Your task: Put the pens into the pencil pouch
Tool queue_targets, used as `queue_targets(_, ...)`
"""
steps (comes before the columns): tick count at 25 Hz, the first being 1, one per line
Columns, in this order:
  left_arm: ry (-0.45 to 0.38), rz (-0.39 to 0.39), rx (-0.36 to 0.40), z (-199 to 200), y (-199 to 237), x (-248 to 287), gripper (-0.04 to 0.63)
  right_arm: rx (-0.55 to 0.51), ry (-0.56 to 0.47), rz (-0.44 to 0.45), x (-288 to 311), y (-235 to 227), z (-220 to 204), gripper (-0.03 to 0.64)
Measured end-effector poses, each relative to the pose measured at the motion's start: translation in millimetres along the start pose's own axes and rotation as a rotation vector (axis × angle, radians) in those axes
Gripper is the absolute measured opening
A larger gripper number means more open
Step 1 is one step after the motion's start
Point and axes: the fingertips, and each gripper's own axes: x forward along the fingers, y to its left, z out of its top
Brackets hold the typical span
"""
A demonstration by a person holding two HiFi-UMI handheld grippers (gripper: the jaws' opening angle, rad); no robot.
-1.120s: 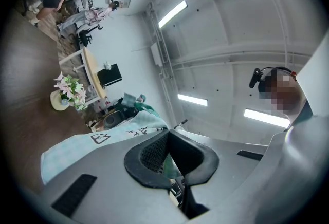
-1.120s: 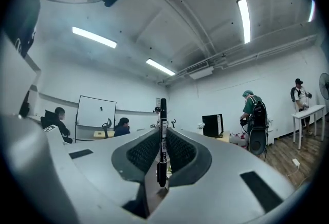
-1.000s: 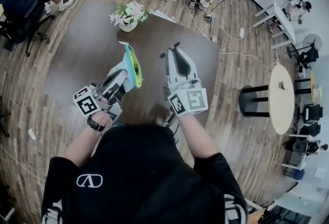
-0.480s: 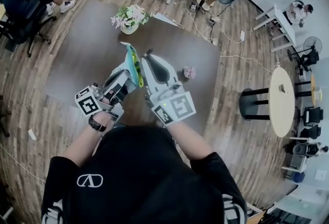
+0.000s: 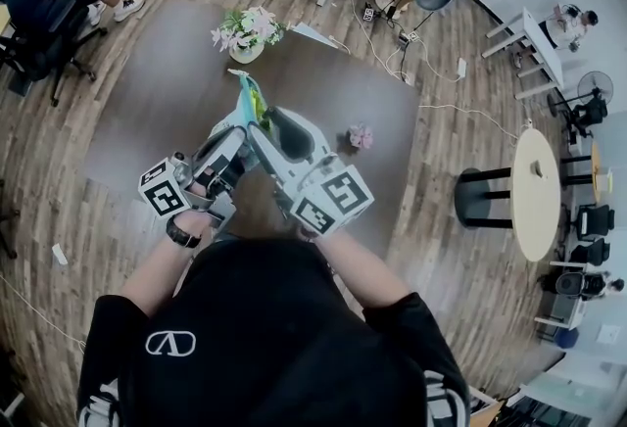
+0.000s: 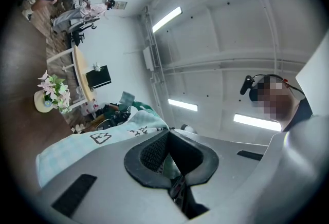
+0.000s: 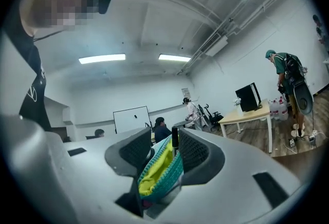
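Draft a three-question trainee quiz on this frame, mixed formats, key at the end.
1. True or false: the left gripper is shut on the pencil pouch.
2. What stands on the table beyond the pouch? A potted flowers, B laptop, C mug.
3. Fill in: the right gripper has between its jaws the pouch's mouth and a dark ____.
Key: 1 true; 2 A; 3 pen. The right jaws have just been opening, pen and pouch mouth between them.

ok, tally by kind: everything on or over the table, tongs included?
Tongs: 2, left tongs and right tongs
Pencil pouch: 1
Pen: 1 visible
Flower pot: 1
Small pink item: 1
White sheet: 1
Total: 7
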Motion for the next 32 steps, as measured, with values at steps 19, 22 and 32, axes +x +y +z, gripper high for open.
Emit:
queue_targets(19, 0.037, 0.035, 0.053, -4.8, 10.3, -3.8, 0.005, -0.031, -0.172, -0.157, -28.5, -26.1, 48.7, 0.143)
queue_targets(22, 0.119, 0.06, 0.207, -13.0, 13.2, -11.7, 0.005, -0.035, -0.187, -0.189, -35.5, -30.1, 47.4, 0.135)
queue_targets(32, 0.229, 0.308, 0.257, -66.6, 112.7, -67.5, 0.005, 0.032, -0.11, -0.283, -66.2, -51.9, 5.8, 0.127)
